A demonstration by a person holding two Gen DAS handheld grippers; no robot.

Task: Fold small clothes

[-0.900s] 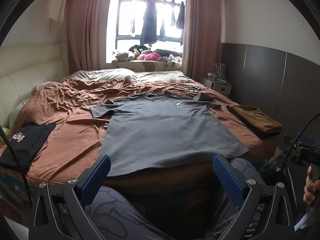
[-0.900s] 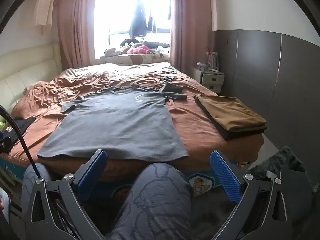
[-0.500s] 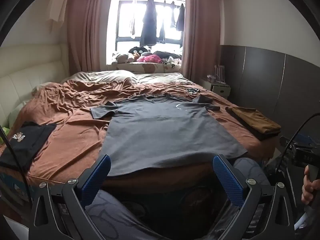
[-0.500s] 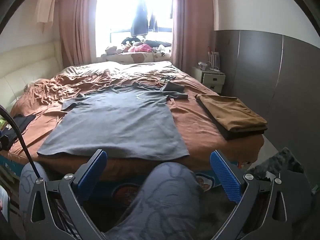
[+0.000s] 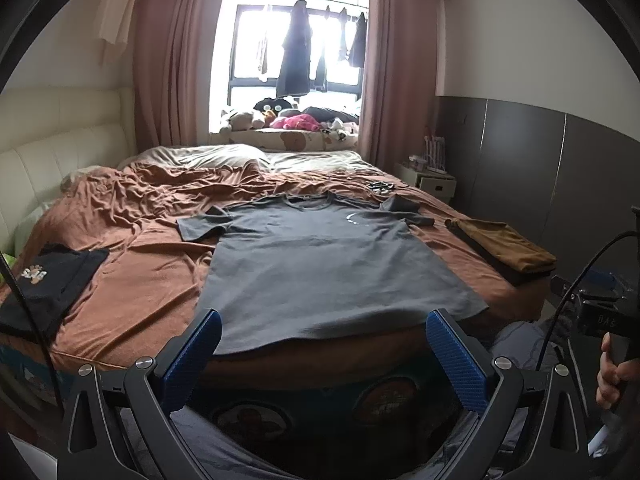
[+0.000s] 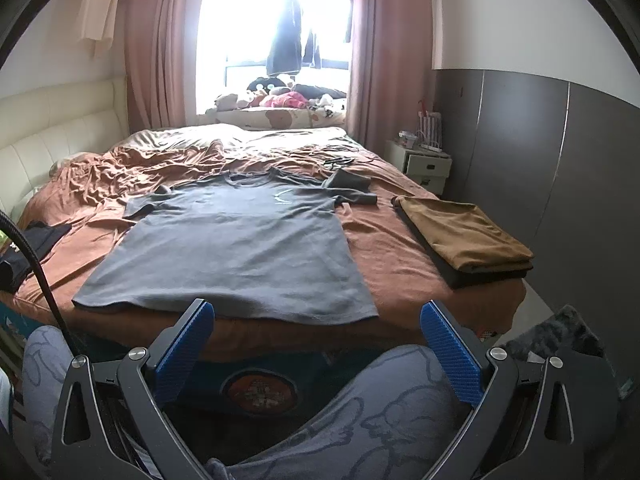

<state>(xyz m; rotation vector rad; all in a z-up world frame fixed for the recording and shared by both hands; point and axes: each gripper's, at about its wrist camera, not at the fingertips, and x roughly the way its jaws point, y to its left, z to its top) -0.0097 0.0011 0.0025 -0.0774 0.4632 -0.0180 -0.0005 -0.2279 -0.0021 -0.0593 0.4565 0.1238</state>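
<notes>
Grey tee [image 5: 320, 264] lies flat, face-up, mid bed [image 5: 132, 280], hem at near edge, collar far. L gripper [image 5: 320, 360] hangs off the near edge w/ jaws spread wide, nothing between. R gripper [image 6: 316, 344] same: wide apart, empty, over person's knee [image 6: 380, 400]. Folded brown stack [image 6: 468, 236] sits right; black garment [image 5: 48, 280] left.

A home bedroom: a bed [image 5: 132, 280] with a rust-brown sheet fills the middle, pink curtains [image 5: 168, 60] frame the window at 12 o'clock, a nightstand [image 6: 426, 164] stands at 2 o'clock.
</notes>
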